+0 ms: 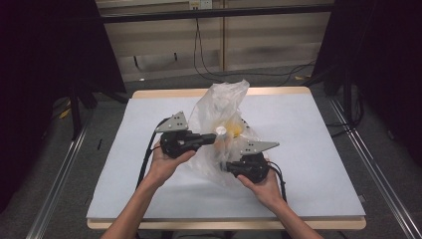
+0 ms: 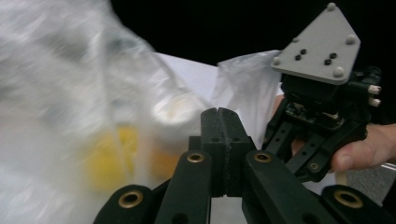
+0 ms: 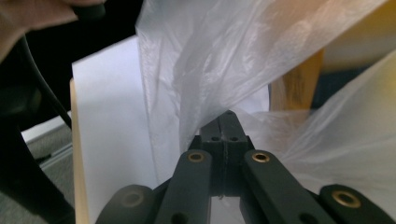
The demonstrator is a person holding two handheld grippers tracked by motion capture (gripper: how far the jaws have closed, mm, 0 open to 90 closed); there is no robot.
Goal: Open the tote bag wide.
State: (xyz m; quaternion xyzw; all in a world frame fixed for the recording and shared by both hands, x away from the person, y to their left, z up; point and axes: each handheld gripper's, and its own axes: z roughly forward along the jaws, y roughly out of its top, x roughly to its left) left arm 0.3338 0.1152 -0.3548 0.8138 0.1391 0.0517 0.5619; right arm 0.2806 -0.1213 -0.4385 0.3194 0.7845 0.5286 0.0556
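A: What is going on here?

B: A person works on a clear plastic bag (image 1: 219,124) in the middle of the tabletop (image 1: 318,164). Nearest to us, on the right, the right gripper (image 1: 230,167) has its jaws pressed together. They pinch a bit of the bag's thin skin low down, close to the tabletop.

A: And the other one?

B: A little farther, on the left, the left gripper (image 1: 215,139) points at the bag's side, higher up. Its jaws are pressed together too. I think they have a bit of the bag between them, but the picture is blurry there, so I can't be sure.

A: What is in the bag?

B: Something yellow (image 1: 236,130) and something white (image 1: 222,131). They sit inside, just past the left gripper.

A: Is the job done?

B: I don't think so. The bag is grabbed and held up, and its top (image 1: 234,88) stands tall at the far side. The things are not out yet. It looks like the start of opening or tipping the bag.
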